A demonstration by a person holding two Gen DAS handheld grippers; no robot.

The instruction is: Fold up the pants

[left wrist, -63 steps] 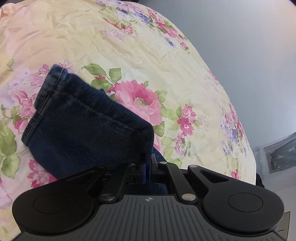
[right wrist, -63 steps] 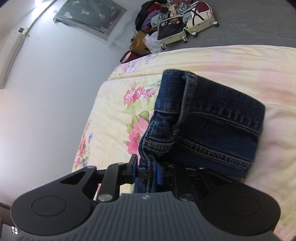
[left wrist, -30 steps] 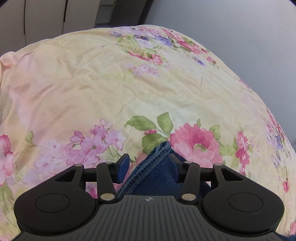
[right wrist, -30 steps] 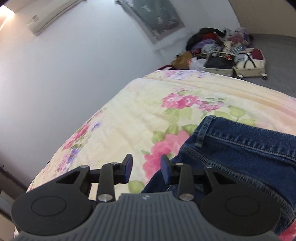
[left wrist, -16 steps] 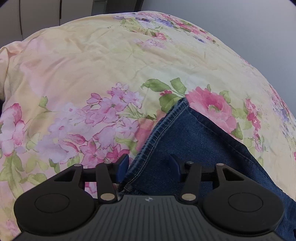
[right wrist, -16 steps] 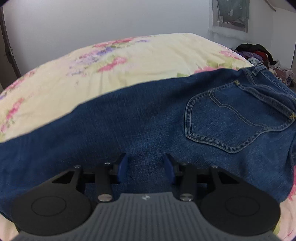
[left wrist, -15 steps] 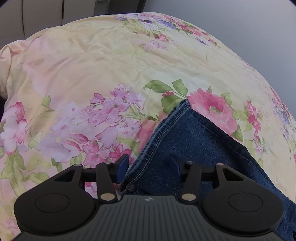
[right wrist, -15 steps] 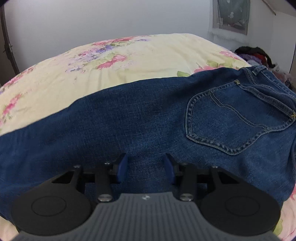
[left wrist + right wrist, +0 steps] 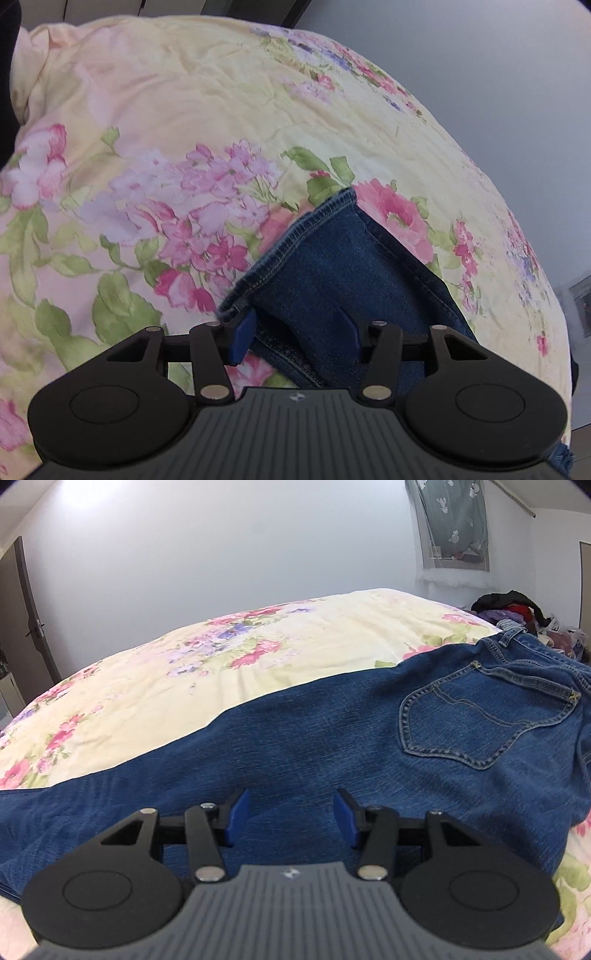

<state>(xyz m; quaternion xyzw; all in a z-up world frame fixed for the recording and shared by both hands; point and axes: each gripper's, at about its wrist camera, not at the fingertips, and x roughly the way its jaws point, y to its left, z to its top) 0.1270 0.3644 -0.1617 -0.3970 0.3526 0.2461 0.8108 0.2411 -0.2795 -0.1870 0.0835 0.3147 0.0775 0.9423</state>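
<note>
In the left wrist view, the left tongs (image 9: 295,334) stand parted over the hem end of the jeans (image 9: 343,266), gripping nothing. The stitched cuff lies flat on the flowered bedspread (image 9: 155,122), its corner pointing away from the camera, and the dark denim runs back under the tongs toward the lower right. The left blue pad (image 9: 242,338) sits just at the cuff's outer edge; the other pad is over the cloth. Grey wall shows beyond the bed.

In the right wrist view, the right tongs (image 9: 291,818) have just been widening and now stand apart above the cloth, with denim below them but nothing pinched. The jeans (image 9: 314,738) lie spread across the bed, leg stretching left, back pocket (image 9: 484,723) facing up at right. A heap of clothes (image 9: 517,607) sits past the bed's far corner.
</note>
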